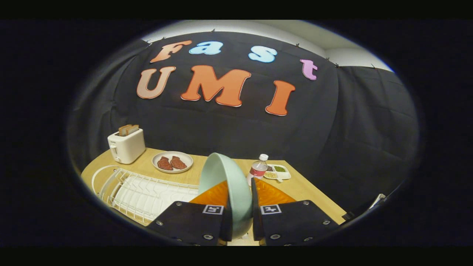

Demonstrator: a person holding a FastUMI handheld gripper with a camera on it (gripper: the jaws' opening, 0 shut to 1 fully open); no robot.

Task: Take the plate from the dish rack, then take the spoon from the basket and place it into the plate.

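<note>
A pale green plate stands on edge between my two fingers, and my gripper is shut on its rim. The plate is held up above the wooden table, off the white wire dish rack, which lies low to the left of the fingers. The plate's lower part is hidden between the fingers. I see no spoon or basket from here.
A white toaster with bread slices stands at the table's far left. Beside it is a plate with two brown pieces of food. A small water bottle and a sectioned snack tray sit beyond the fingers to the right.
</note>
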